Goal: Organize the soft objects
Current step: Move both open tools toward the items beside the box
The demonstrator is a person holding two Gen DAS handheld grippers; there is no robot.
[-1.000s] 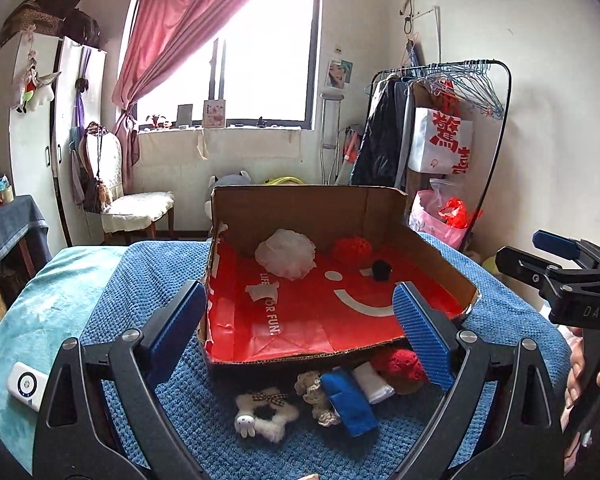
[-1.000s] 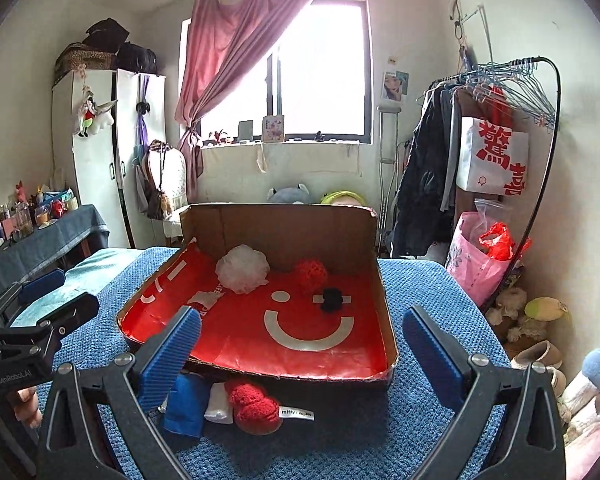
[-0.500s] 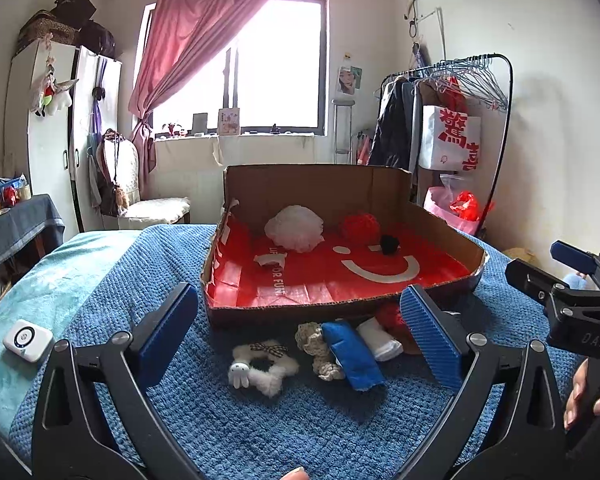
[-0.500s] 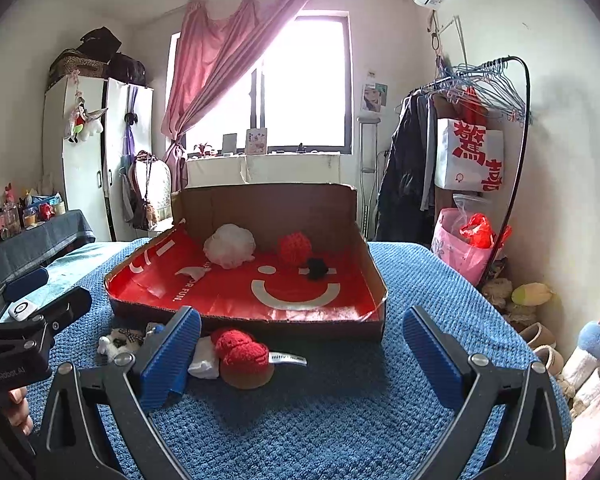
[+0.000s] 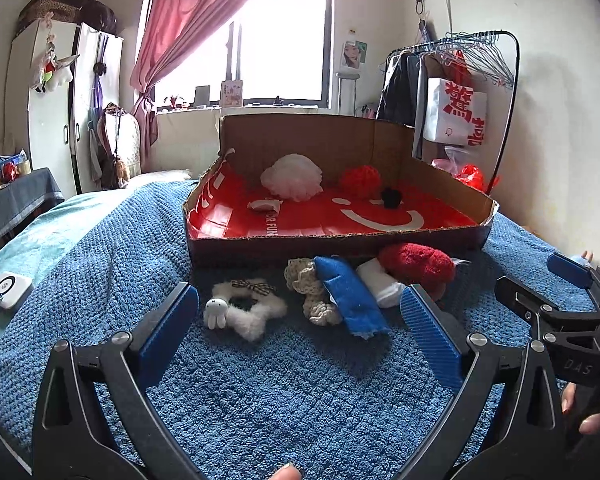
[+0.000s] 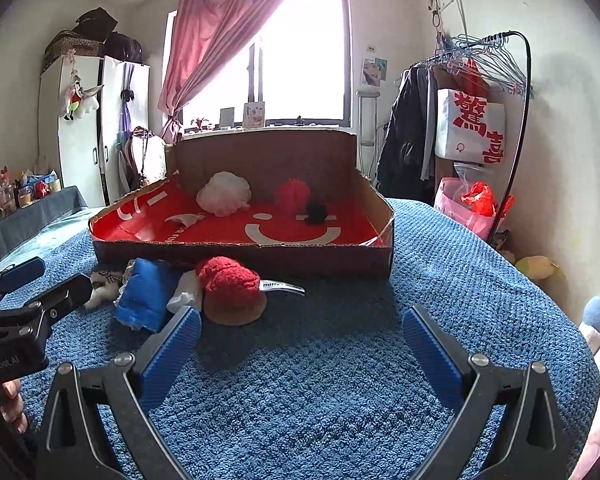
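Note:
A cardboard box (image 5: 340, 242) with a red lining stands on the blue blanket; it also shows in the right wrist view (image 6: 240, 258). Inside lie a white puff (image 5: 292, 178), a red pompom (image 5: 360, 180) and a small black pompom (image 5: 391, 198). In front of the box lie a white fluffy star ring (image 5: 246, 310), a cream crochet piece (image 5: 312, 292), a blue pouch (image 5: 350, 300), a white roll (image 5: 382, 286) and a red plush (image 5: 416, 266). My left gripper (image 5: 300, 344) is open, low over the blanket, short of these items. My right gripper (image 6: 300, 350) is open, right of the red plush (image 6: 230, 282).
A white device (image 5: 8, 290) lies on the teal sheet at left. A clothes rack (image 5: 452, 92) with a white bag stands at the right. A wardrobe (image 5: 60, 108) and a dark table (image 5: 16, 200) are at left. Soft toys (image 6: 598, 320) lie by the bed's right edge.
Both grippers have come down and drawn nearer to the blanket, so the box is seen from a lower angle. Both stay open. The soft items have not moved.

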